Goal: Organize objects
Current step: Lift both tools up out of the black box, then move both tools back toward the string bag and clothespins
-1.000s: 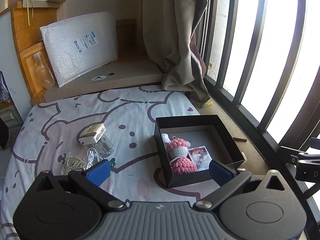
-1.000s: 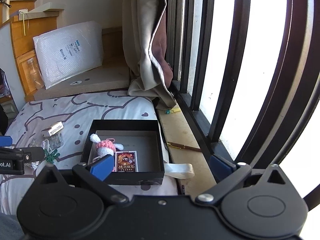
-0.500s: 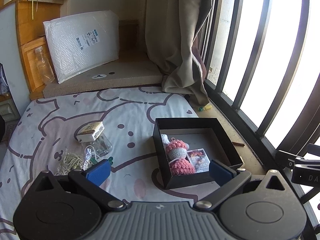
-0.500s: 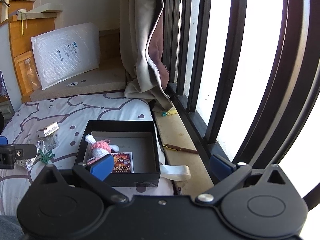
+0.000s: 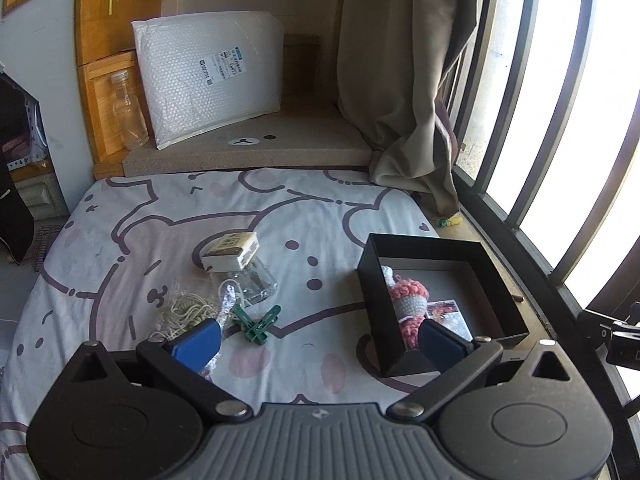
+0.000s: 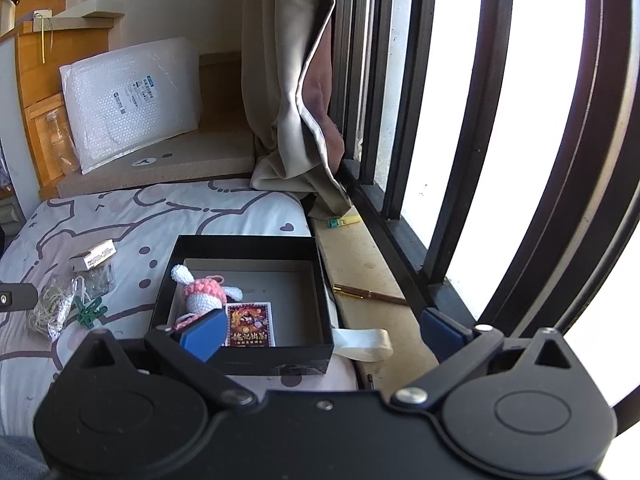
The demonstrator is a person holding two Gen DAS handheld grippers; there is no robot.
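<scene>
A black open box (image 5: 496,264) (image 6: 244,242) sits on the bed by the window sill, holding a pink crocheted doll (image 5: 408,296) (image 6: 202,294) and a picture card (image 6: 249,324). Left of it lie a green clothes peg (image 5: 256,322) (image 6: 90,310), a small white carton (image 5: 230,250) (image 6: 93,254) on a clear plastic case (image 5: 258,282), and a bundle of cream string (image 5: 186,312) (image 6: 48,308). My left gripper (image 5: 318,340) is open above the bed between the peg and the box. My right gripper (image 6: 320,328) is open over the box's near right corner. Both hold nothing.
A bubble-wrap mailer (image 5: 208,76) leans on a wooden cabinet (image 5: 100,40) behind a beige cushion (image 5: 256,148). A clear bottle (image 5: 128,112) stands beside it. A curtain (image 5: 400,80) and black window bars (image 6: 460,120) line the right. A pen (image 6: 368,294) and white strap (image 6: 364,344) lie on the sill.
The left gripper has swung leftward, so the peg and string now sit more centrally in its view. The right gripper drifted slightly back. Nothing on the bed moved.
</scene>
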